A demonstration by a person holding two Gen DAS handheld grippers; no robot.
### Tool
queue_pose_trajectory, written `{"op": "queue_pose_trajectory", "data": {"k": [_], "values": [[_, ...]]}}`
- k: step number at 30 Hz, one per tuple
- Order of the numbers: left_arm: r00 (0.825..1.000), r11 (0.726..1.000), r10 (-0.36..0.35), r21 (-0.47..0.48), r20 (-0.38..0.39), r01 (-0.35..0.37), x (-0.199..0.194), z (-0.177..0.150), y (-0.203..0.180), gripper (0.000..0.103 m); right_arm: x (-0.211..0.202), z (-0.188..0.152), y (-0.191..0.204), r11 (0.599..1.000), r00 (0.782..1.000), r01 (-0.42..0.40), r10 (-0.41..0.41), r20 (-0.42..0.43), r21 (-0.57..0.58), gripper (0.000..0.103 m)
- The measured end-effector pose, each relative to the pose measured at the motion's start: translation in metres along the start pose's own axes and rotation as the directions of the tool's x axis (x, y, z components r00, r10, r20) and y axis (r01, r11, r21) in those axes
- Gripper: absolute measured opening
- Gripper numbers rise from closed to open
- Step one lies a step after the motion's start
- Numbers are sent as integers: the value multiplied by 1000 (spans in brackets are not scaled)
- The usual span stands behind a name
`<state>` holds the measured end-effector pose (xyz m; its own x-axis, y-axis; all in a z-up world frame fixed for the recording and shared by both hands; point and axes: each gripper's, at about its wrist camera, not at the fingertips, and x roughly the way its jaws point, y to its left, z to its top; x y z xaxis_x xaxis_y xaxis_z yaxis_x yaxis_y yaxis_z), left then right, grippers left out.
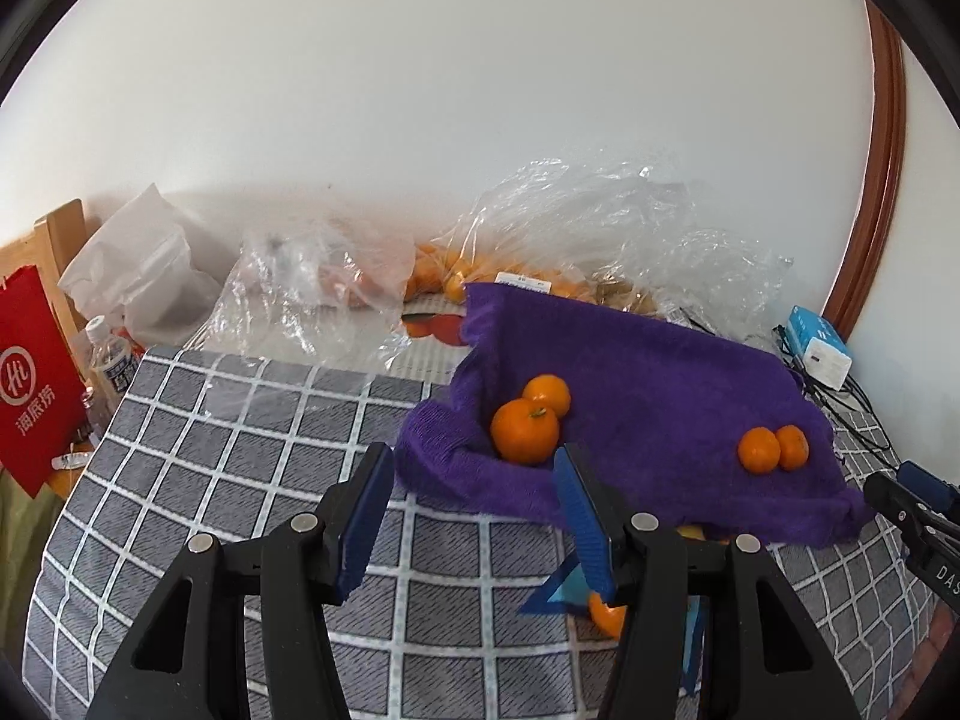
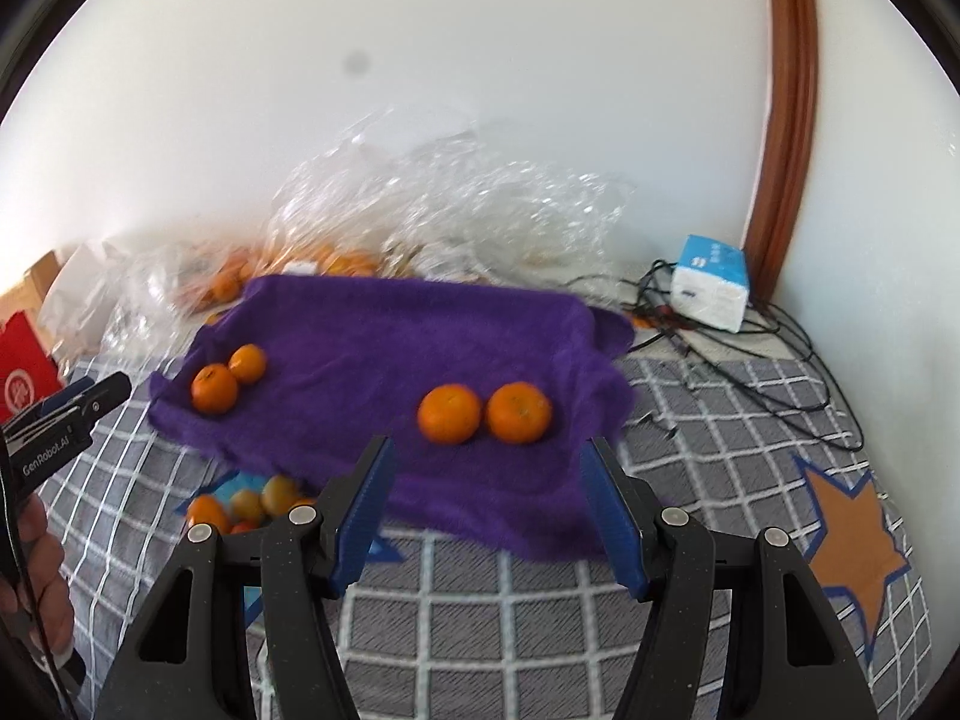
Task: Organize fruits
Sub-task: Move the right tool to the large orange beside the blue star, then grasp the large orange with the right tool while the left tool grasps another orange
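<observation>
**Both grippers empty above the purple towel, 4 oranges on top**

Left wrist view:
- Left gripper (image 1: pixel 474 516) at lower centre, jaws partly apart, nothing between the blue pads. Checked cloth (image 1: pixel 252 432) shows through the gap.
- Purple towel (image 1: pixel 654 396) right of centre, draped and rumpled, front edge just beyond the right finger.
- 2 oranges touching each other in a fold at the towel's left: larger front orange (image 1: pixel 525 431), smaller rear orange (image 1: pixel 547 394).
- 2 more touching at the towel's right side: right pair (image 1: pixel 773 449).
- Part of another orange (image 1: pixel 606 615) on the cloth at the lower right, mostly hidden behind the right finger, beside a blue paper shape.
- Clear plastic bags (image 1: pixel 600 222) against the white wall behind the towel; more orange fruit inside, count cannot be told.
- Red paper bag (image 1: pixel 36 378) and a water bottle (image 1: pixel 111 360) at the far left. White and blue box (image 1: pixel 819 345) with cables at the far right.
- Tip of the other gripper at the right edge.

Right wrist view:
- Right gripper (image 2: pixel 489 516) at lower centre, jaws partly apart, holding nothing; the towel's front edge lies beyond the tips, not touched.
- The same 4 oranges on the towel, 2 at centre, 2 at the left.
- Loose fruit cluster (image 2: pixel 252 504) on the cloth below the towel's left front edge, some greenish.
- Orange star shape (image 2: pixel 852 534) on the cloth at the lower right.
- A hand (image 2: pixel 36 576) at the lower left edge grips the left tool's handle.
</observation>
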<state>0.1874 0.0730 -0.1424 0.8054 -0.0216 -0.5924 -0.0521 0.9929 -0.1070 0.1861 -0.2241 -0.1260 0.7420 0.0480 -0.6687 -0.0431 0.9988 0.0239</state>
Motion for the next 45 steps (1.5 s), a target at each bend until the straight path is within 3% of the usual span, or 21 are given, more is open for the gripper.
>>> {"op": "queue_pose_trajectory", "data": {"k": [8,15,20,23,31,37,45], "values": [[999,1000,22,-14,-46,-23,-7,-41,37,58,7,-43,49,987,984,-157,153,-88,-35,59],[994,997,5,-78,-113,-14,8,-59,56,58,29,-59,76,981,971,-184,171,-166,-67,57],[990,990,-11,-142,-137,-9,12,-62,65,58,41,-61,79,982,968,-177,162,-194,-61,46],[991,987,-23,-159,-133,1,11,-63,67,58,45,-63,78,981,961,-190,176,-214,-43,32],[992,977,-59,-209,-109,35,7,-64,72,56,27,-57,49,995,984,-98,96,-150,-10,32],[990,988,-91,-138,-111,75,5,-63,61,54,29,-57,5,997,983,-29,41,-178,68,32],[985,992,-89,-100,-148,75,11,-62,56,54,26,-61,-14,999,987,23,-16,-159,42,32]]}}
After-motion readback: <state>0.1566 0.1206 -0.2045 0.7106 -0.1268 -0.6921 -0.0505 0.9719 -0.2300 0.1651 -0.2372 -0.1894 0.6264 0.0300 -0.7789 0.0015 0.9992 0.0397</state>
